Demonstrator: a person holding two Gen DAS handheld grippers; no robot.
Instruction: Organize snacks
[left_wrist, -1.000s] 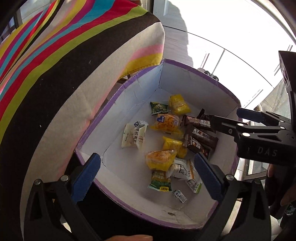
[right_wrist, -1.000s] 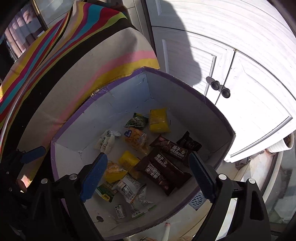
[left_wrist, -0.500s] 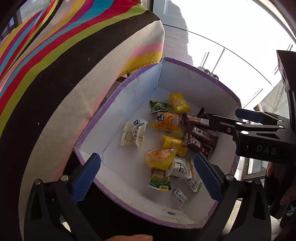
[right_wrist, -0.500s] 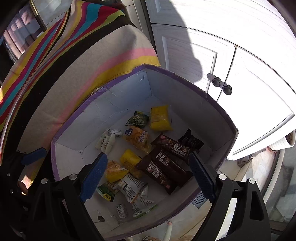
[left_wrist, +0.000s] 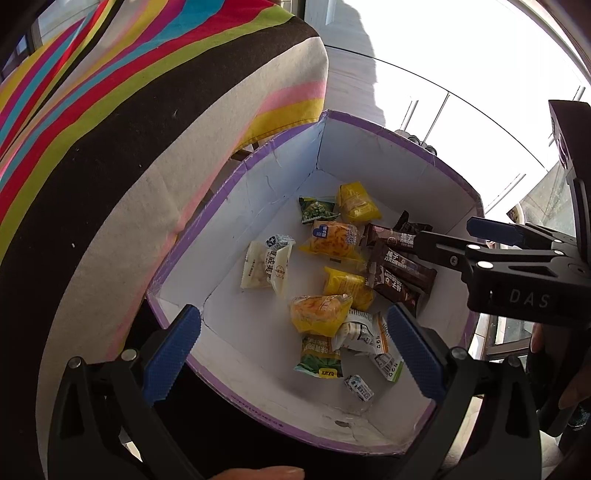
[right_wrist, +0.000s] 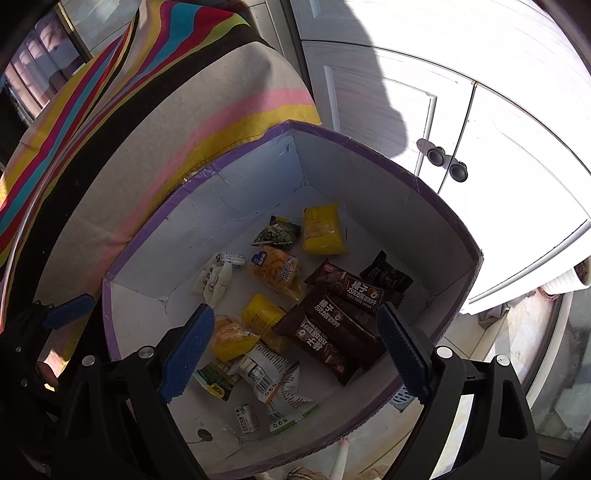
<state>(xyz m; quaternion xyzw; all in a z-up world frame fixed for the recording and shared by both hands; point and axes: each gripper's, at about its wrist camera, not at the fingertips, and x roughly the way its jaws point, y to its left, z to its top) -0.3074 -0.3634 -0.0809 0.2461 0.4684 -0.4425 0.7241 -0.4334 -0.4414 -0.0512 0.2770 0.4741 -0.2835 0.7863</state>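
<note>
A white cardboard box with a purple rim (left_wrist: 236, 173) (right_wrist: 369, 147) holds several loose snacks. Brown chocolate bars (left_wrist: 402, 266) (right_wrist: 343, 317) lie at its right side. Yellow packets (left_wrist: 356, 203) (right_wrist: 321, 230), an orange packet (left_wrist: 332, 240) (right_wrist: 275, 271), a green packet (left_wrist: 317, 210) (right_wrist: 279, 232) and white packets (left_wrist: 266, 266) (right_wrist: 214, 282) are spread over the middle. My left gripper (left_wrist: 293, 354) hovers open above the box's near edge, holding nothing. My right gripper (right_wrist: 295, 354) (left_wrist: 443, 232) is open over the chocolate bars, also holding nothing.
A striped cushion (left_wrist: 129, 129) (right_wrist: 166, 110) presses against the box's left side. White cabinet doors with two dark knobs (right_wrist: 447, 162) stand behind the box. A person's hand (left_wrist: 569, 387) holds the right gripper's handle, and a fingertip (left_wrist: 258, 472) shows at the bottom edge.
Both grippers have drifted only slightly over the box. Neither has closed, and the snacks lie as before.
</note>
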